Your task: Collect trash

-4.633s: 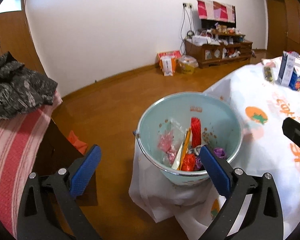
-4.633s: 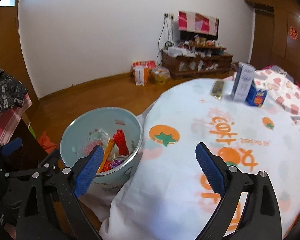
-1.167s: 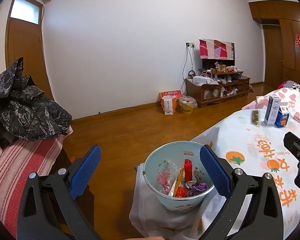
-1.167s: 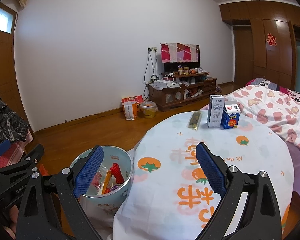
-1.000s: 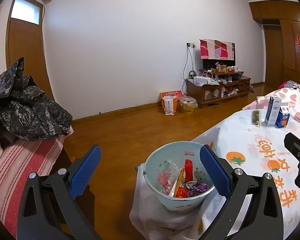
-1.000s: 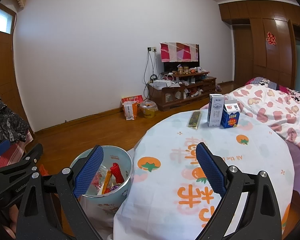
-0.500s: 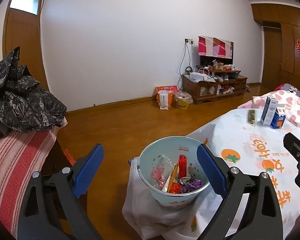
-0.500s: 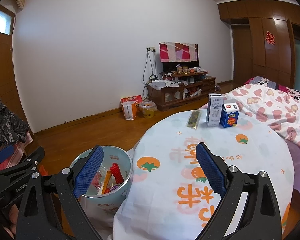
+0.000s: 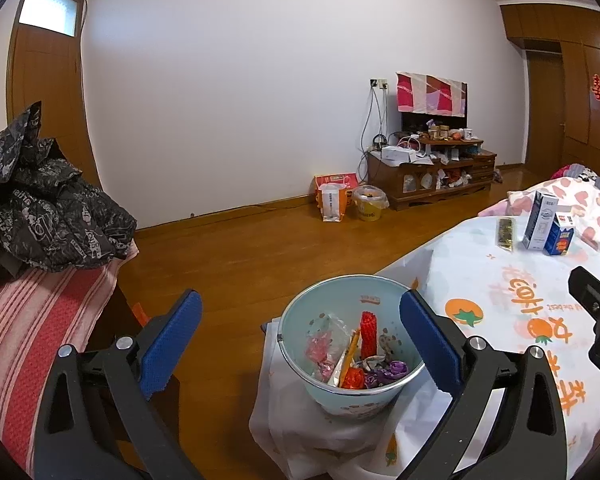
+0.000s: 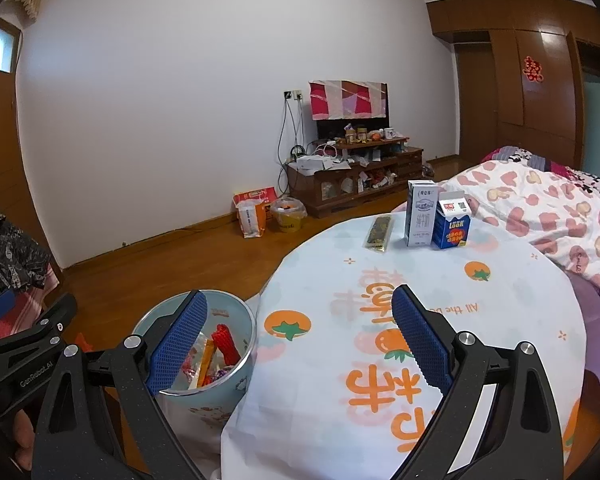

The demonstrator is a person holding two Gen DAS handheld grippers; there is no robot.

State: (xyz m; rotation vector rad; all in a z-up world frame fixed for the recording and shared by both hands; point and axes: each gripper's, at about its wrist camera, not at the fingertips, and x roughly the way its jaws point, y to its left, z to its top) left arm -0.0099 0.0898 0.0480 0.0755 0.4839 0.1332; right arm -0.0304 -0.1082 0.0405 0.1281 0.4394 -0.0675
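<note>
Nearest to me, the left gripper [image 9: 298, 338] hangs above the pale blue bin [image 9: 352, 394] with its jaws opening to their widest; the blue pads [image 9: 171, 342] touch nothing and nothing sits between them but air, with the bin well below. The bin stands on the wooden floor [image 9: 260, 248], tight against the edge of the counter [image 10: 440, 292], with the counter's white cloth draped behind and under it. Inside the bin I see crumpled wrappers [image 9: 356, 354]: a clear pink one, a red ridged piece standing upright, an orange strip, and purple and orange foil at the bottom.

The right gripper [image 10: 298, 338] hovers over the counter just right of the bin, jaws spread wide and empty, its left pad in line with the bin's rim, though I cannot tell if they touch.

Farther from the bin, at the counter's far edge, a flat dark packet [image 10: 378, 234] lies beside a tall white carton [image 10: 420, 214] and a shorter blue carton [image 10: 452, 226], the two cartons touching. Beyond the bin, against the white wall, stands a cluttered wooden cabinet [image 10: 356, 184].
</note>
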